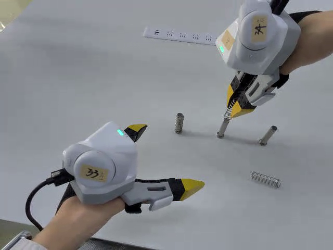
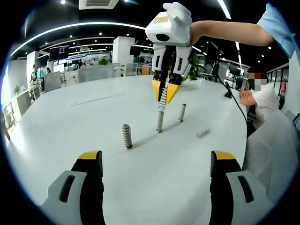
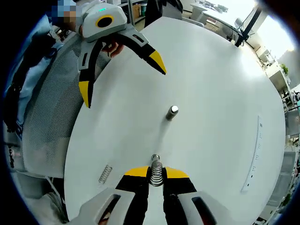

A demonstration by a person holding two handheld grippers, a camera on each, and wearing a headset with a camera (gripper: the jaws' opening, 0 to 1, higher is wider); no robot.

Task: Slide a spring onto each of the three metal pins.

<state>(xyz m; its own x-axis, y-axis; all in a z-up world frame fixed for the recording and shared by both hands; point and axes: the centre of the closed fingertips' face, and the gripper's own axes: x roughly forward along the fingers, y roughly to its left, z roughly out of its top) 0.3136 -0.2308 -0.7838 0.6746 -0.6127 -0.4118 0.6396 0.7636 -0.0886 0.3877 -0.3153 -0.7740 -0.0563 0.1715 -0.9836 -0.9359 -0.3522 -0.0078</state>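
Three metal pins stand on the white table [image 1: 93, 78]. The left pin [image 1: 179, 123] [image 2: 126, 136] wears a spring. My right gripper [image 1: 232, 110] [image 2: 165, 96] [image 3: 156, 172] is shut on a spring [image 1: 228, 112] [image 2: 162, 99] [image 3: 156, 171], held upright with its lower end at the top of the middle pin [image 1: 222, 128] [image 2: 160, 122] [image 3: 155, 158]. The right pin [image 1: 268, 135] [image 2: 182, 112] is bare. Another spring [image 1: 266, 179] [image 2: 203, 133] [image 3: 105, 173] lies loose on the table. My left gripper [image 1: 165, 156] [image 2: 156, 157] [image 3: 123, 79] hovers open with nothing in it, nearer me than the pins.
A white power strip [image 1: 179, 35] [image 2: 96, 99] [image 3: 253, 159] lies at the far side of the table. A person's sleeve and mesh chair [image 3: 51, 112] sit at the table's edge. Office desks [image 2: 93, 72] stand beyond the table.
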